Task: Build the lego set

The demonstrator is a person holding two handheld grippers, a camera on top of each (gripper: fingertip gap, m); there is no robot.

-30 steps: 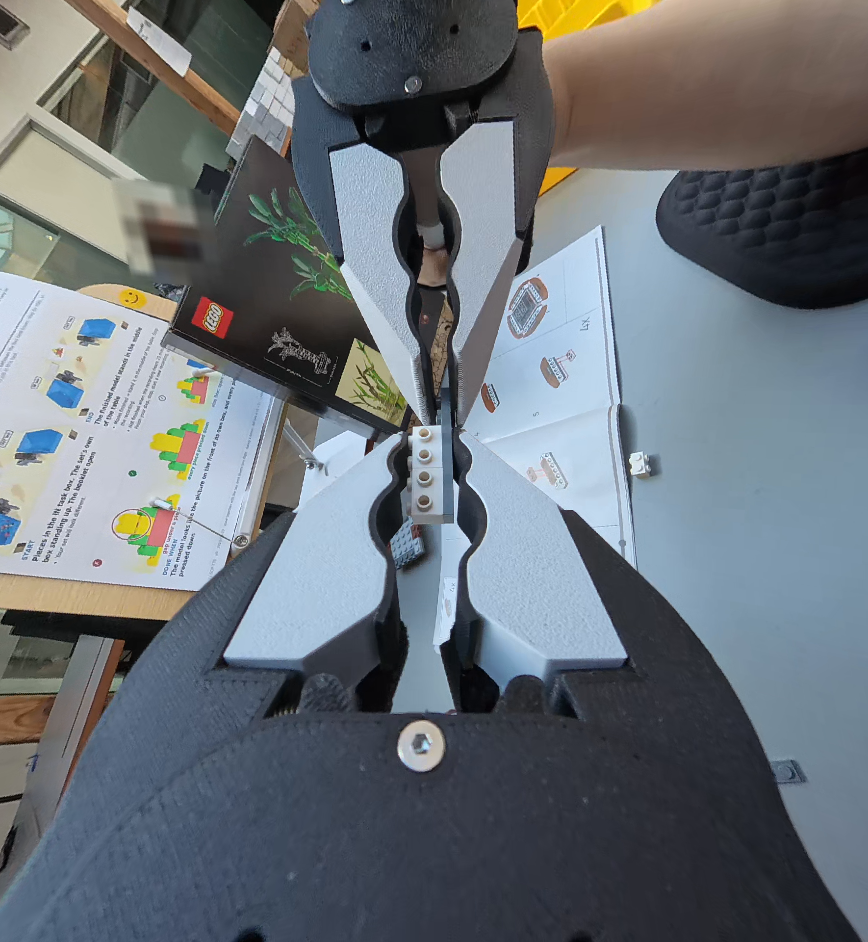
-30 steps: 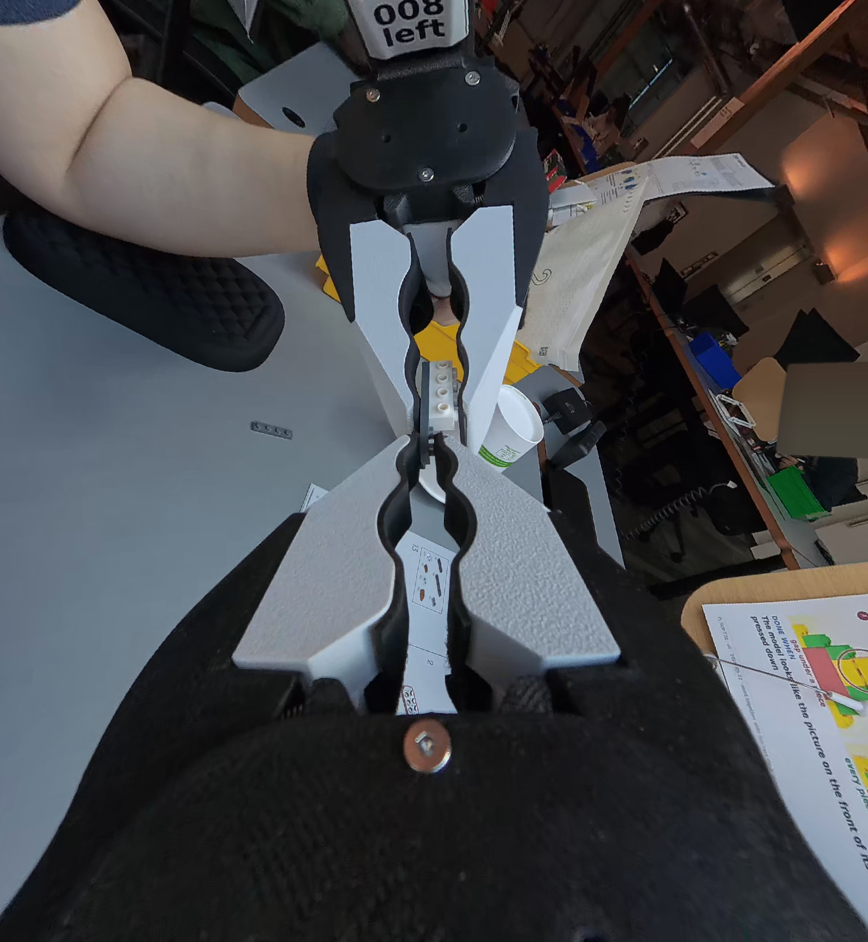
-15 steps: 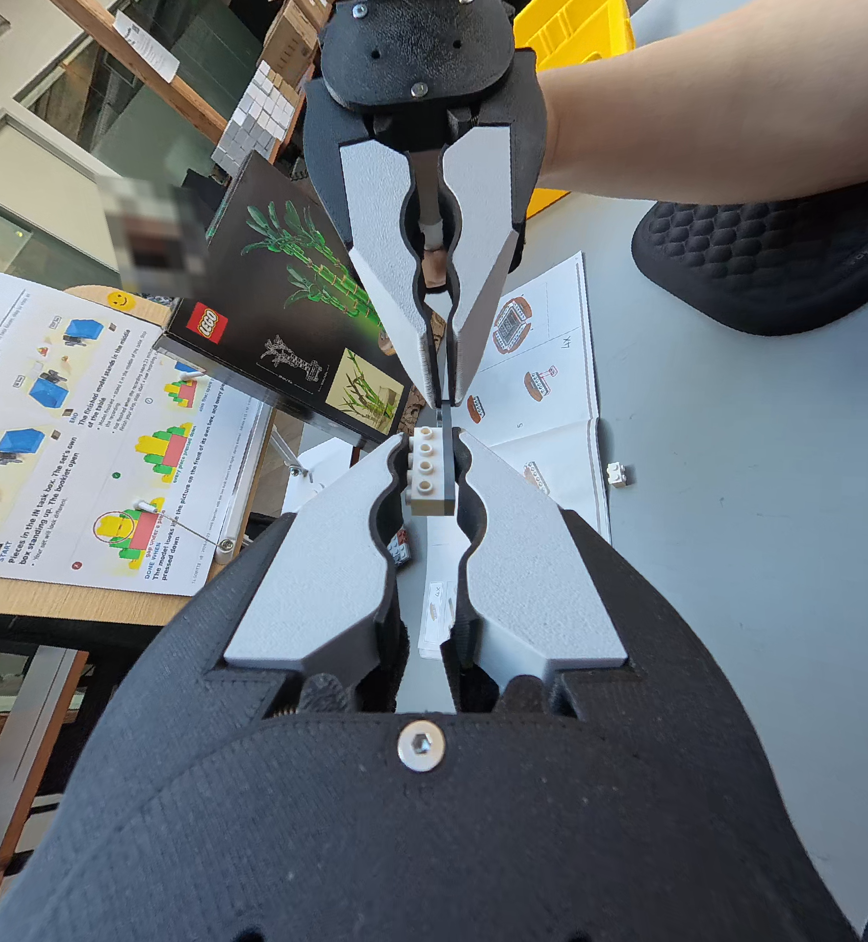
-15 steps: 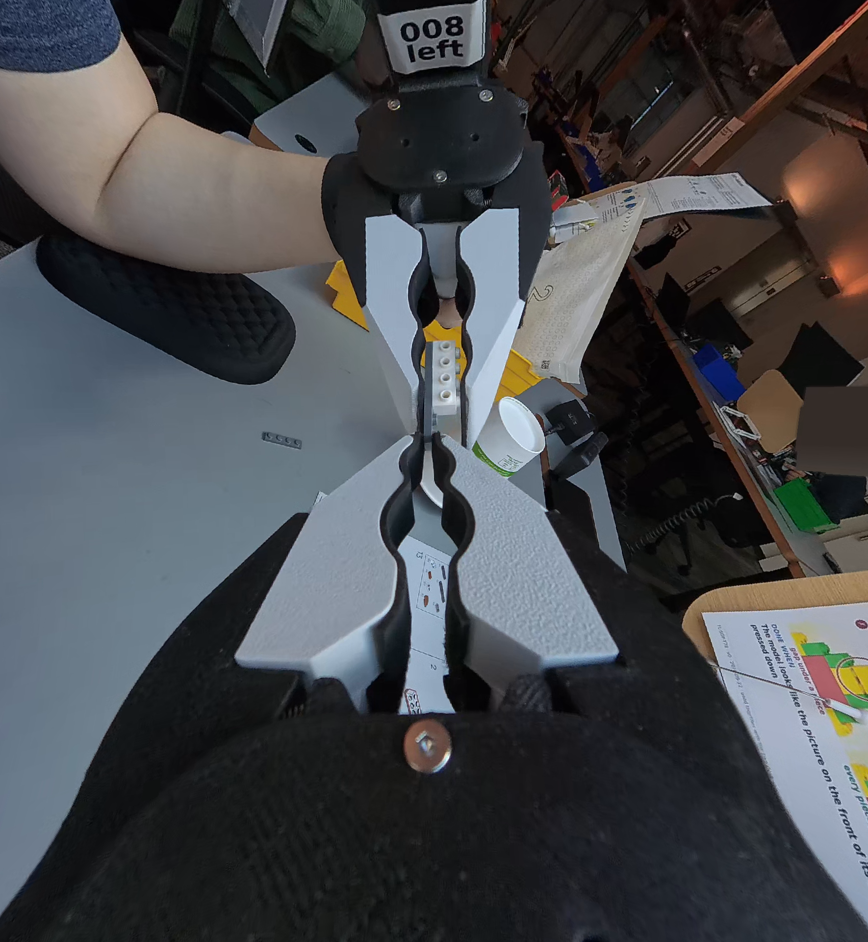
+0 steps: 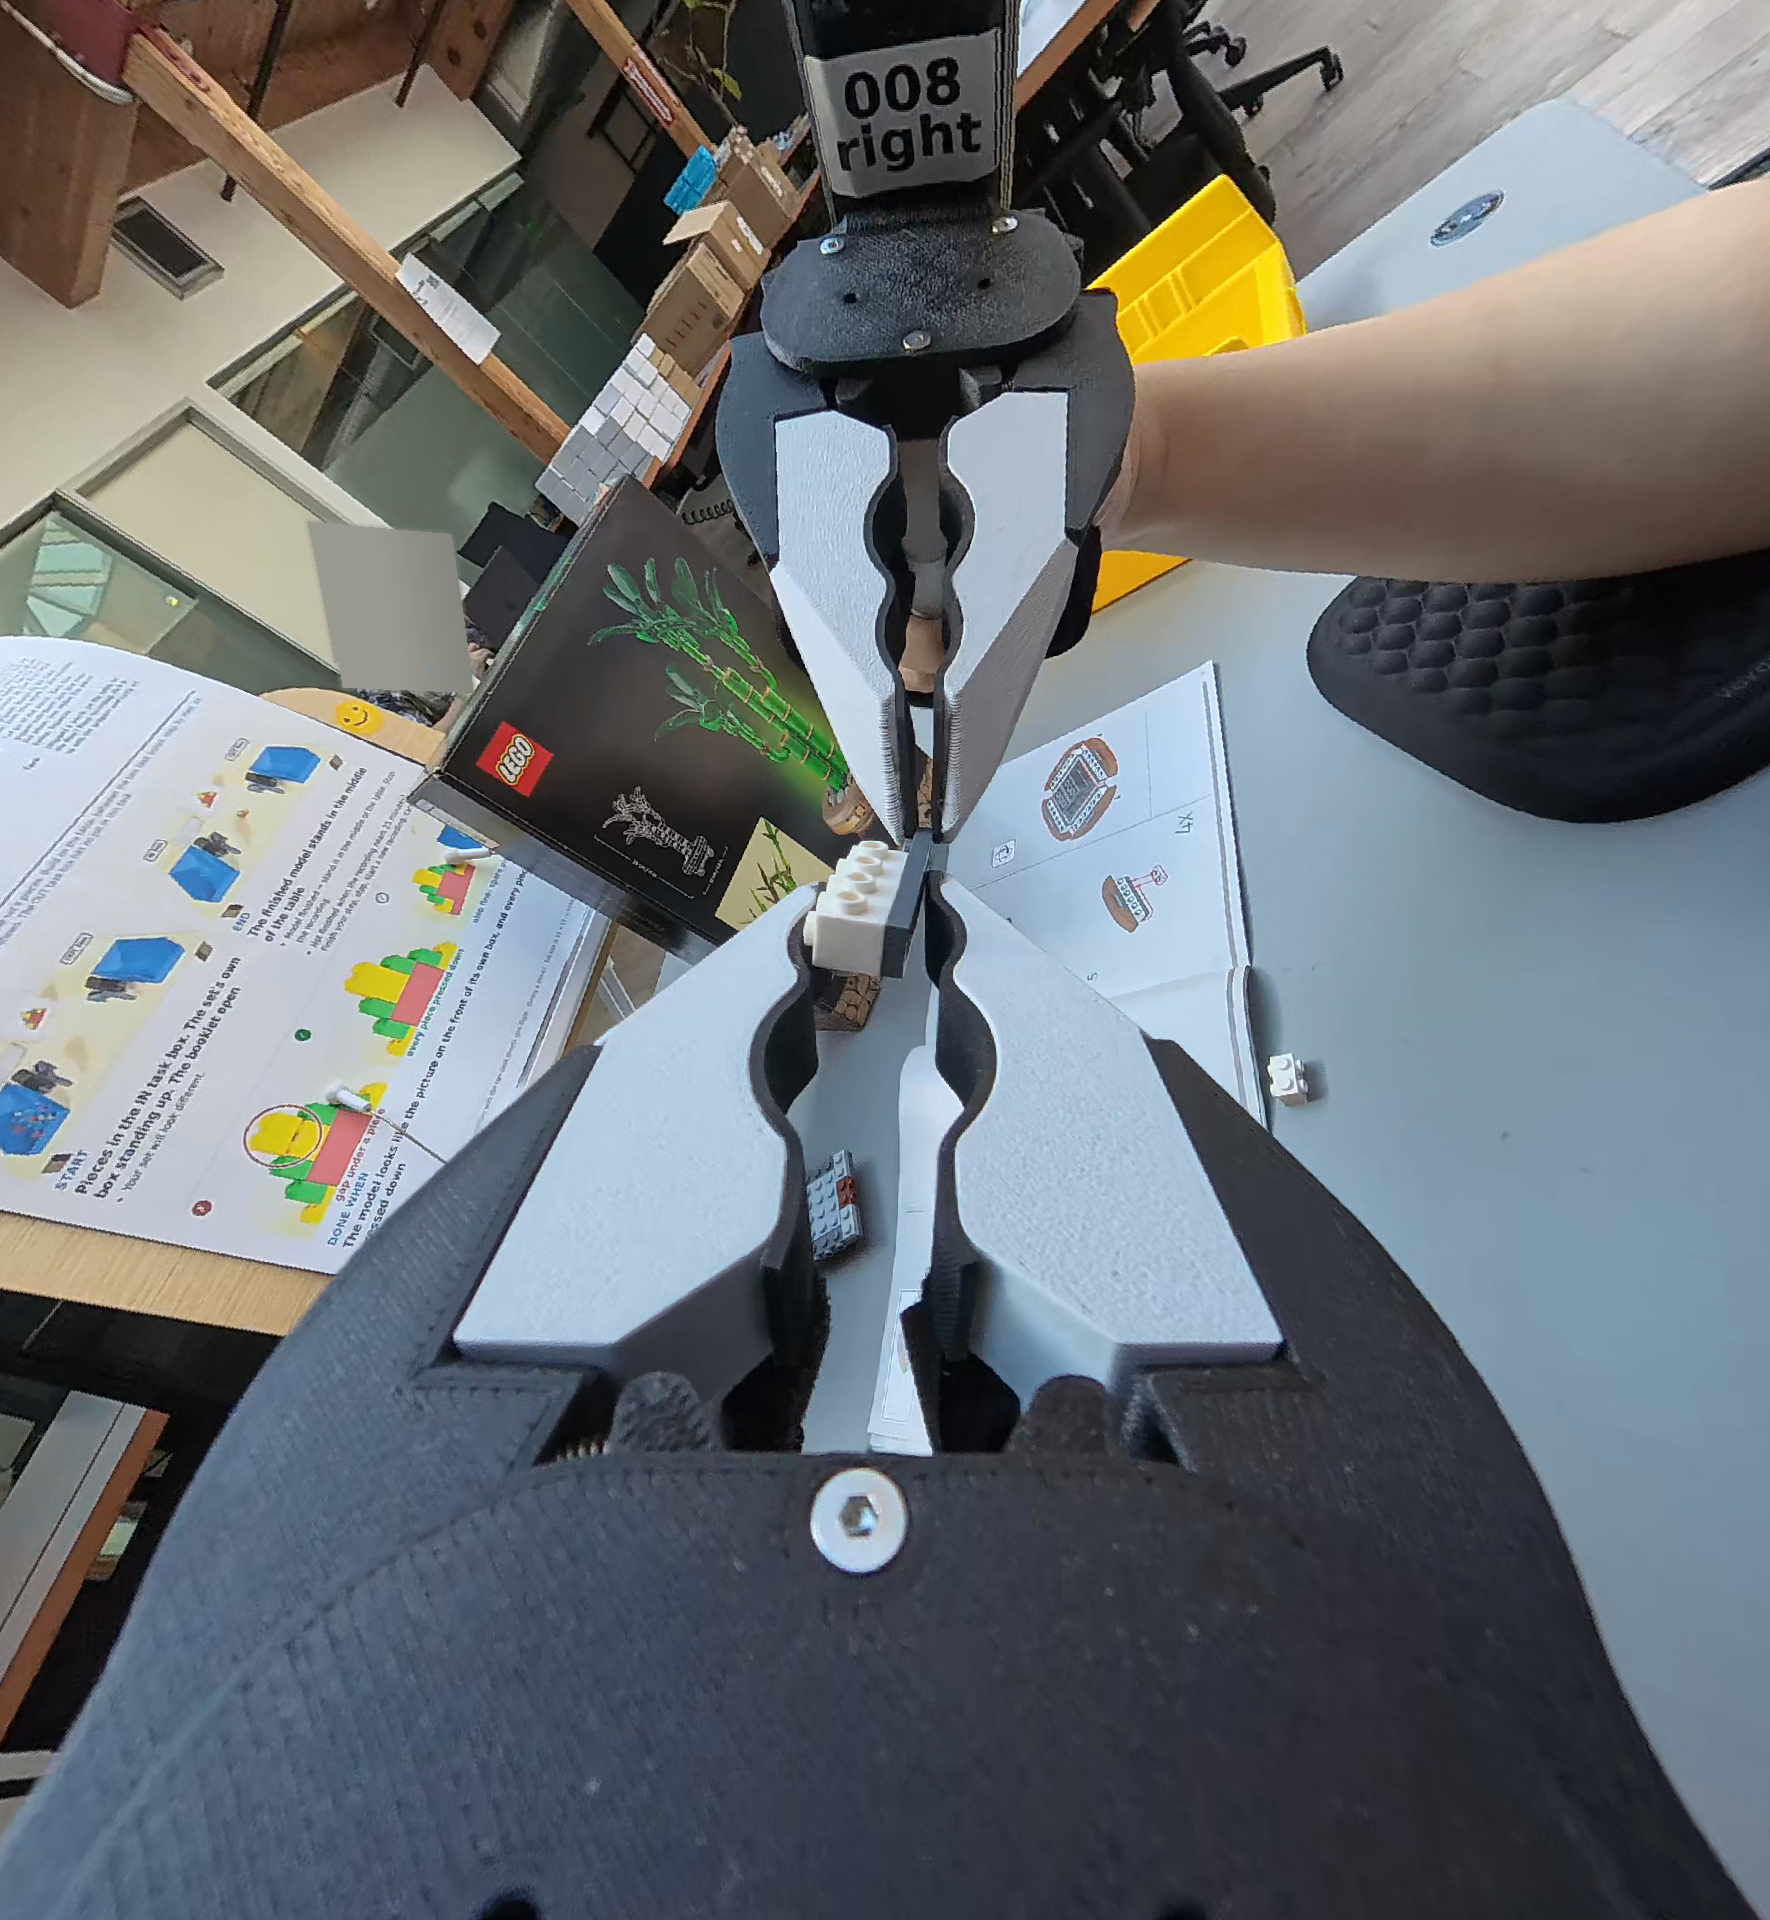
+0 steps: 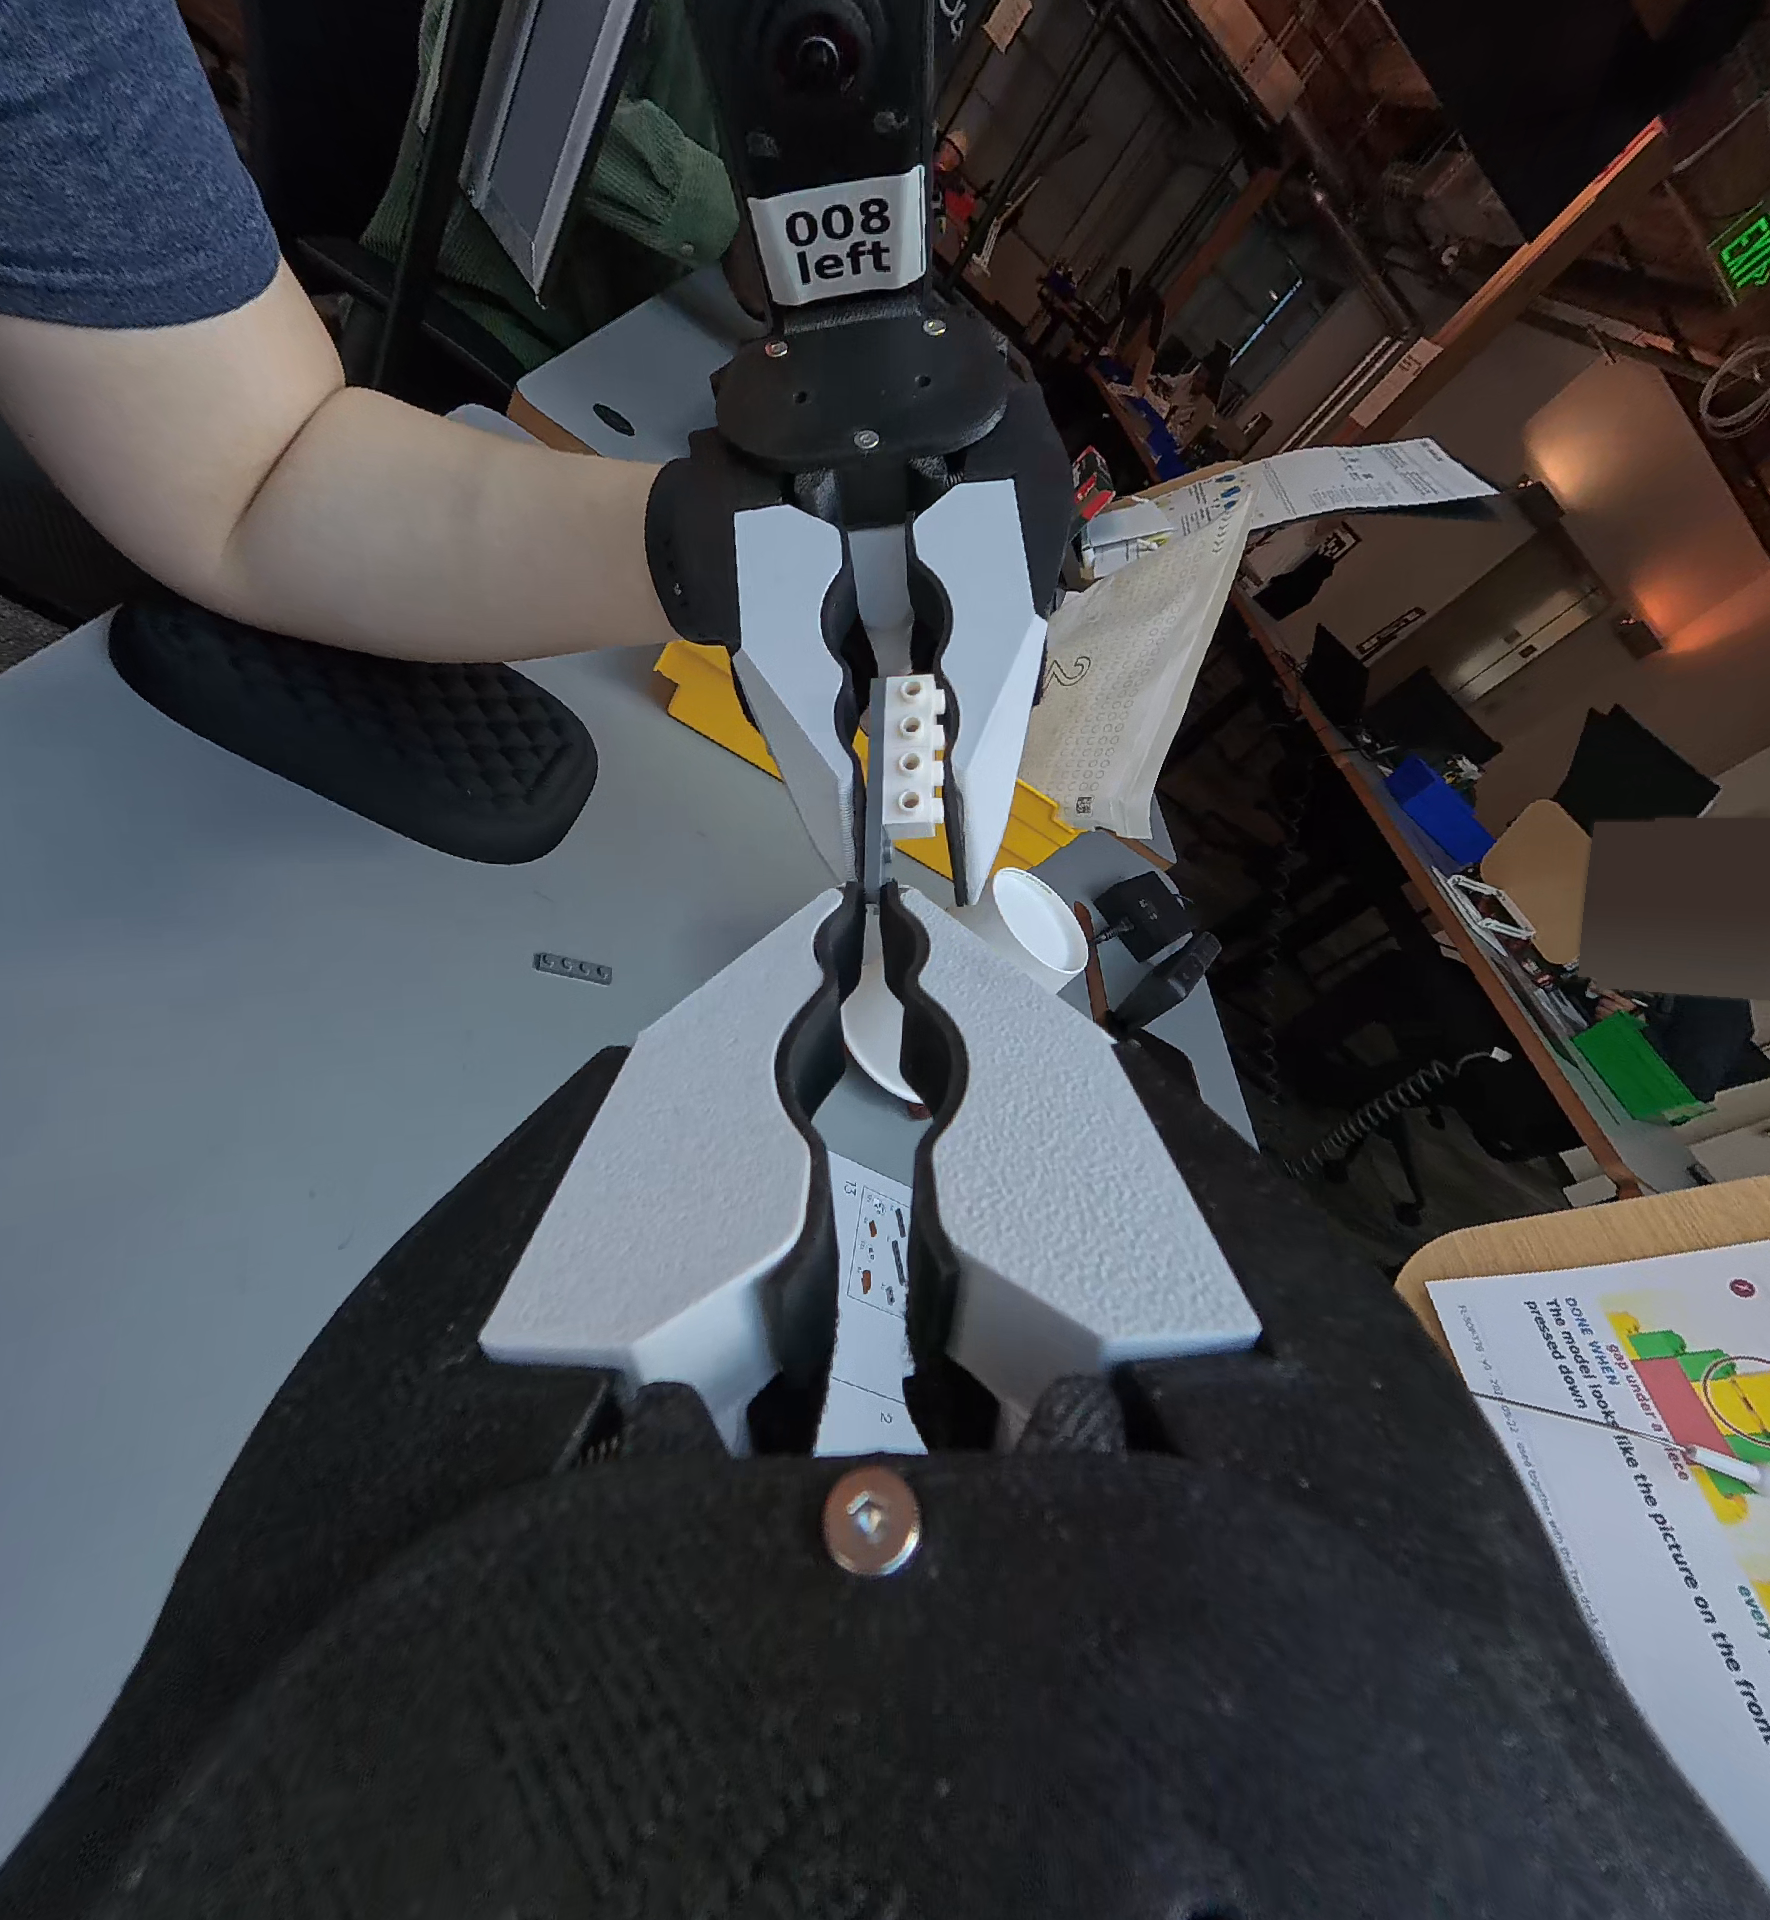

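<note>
Two grippers met tip to tip above the table (image 5: 1535, 1195) when this was recorded.

Left wrist view: your left gripper (image 5: 876, 925) was shut on a white brick (image 5: 853, 906), four studs in a row, with a dark plate (image 5: 907, 920) against its right face. The brick's long axis ran forward along your fingers, studs facing up and left. Your right gripper (image 5: 920, 821) came in from directly ahead, tips closed and touching the far end of the plate; whether it gripped that end I could not tell from here. Finger faces were matt, grainy grey with scalloped black inner edges; both parts were smooth, hard plastic. Below lay a small grey studded piece (image 5: 837, 1205), the open booklet (image 5: 1141, 883), a tiny white piece (image 5: 1288, 1077) and the black box (image 5: 652, 717).

Right wrist view: your right gripper (image 6: 879, 906) was pinched on the near tip of the thin plate (image 6: 878, 831). The brick (image 6: 910, 753) sat farther off, deep between the left gripper's (image 6: 902, 821) fingers, studs towards the right. A spare grey plate (image 6: 572, 967) lay well apart on the table (image 6: 237, 1039), and a paper cup (image 6: 1042, 925) stood beyond.

In my judgement the coming move turned on that shared long axis: both grippers held one line, so pressing plate to brick needed a sideways squeeze, not a push along it.
</note>
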